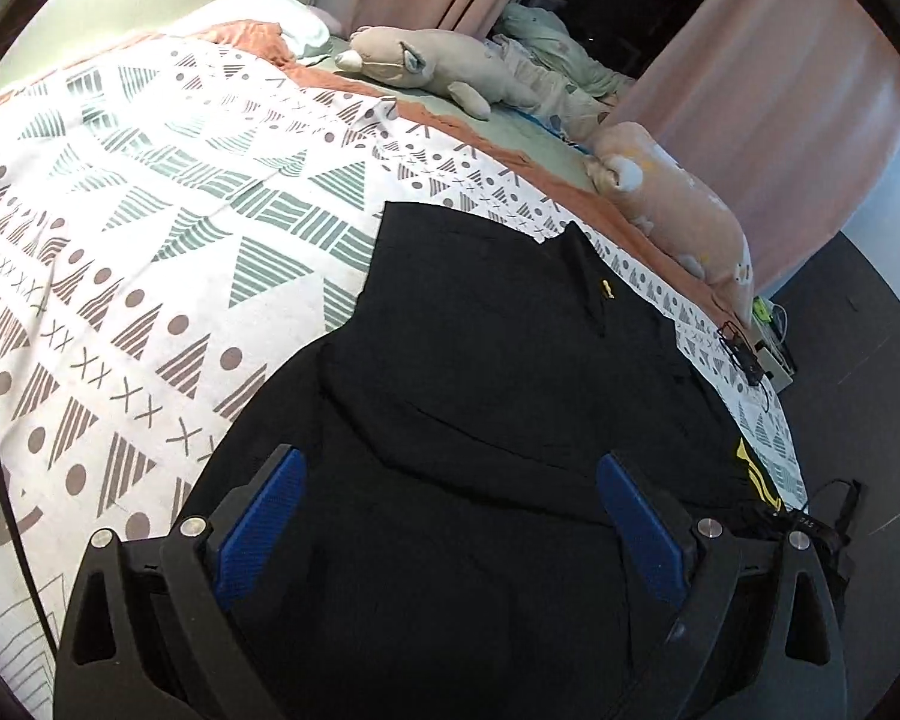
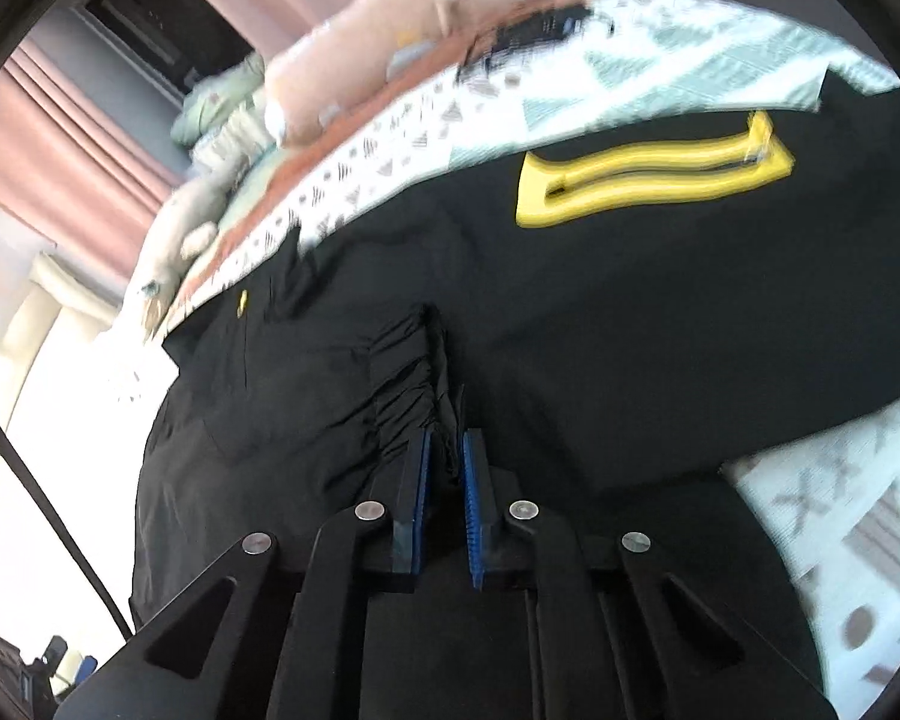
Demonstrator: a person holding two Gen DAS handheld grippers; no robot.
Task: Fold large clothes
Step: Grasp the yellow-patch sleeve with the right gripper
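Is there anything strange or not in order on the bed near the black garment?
Mostly fine. The black garment lies fairly flat on the patterned bedspread, but one bunched edge is pinched in the right gripper. A small black device with cables sits at the bed's edge.

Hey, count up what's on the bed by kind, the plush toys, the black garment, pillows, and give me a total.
Plush toys: 2, grey one and pink one
Black garments: 1, black garment, pinched by the right gripper
White pillows: 1, pillow
Total: 4
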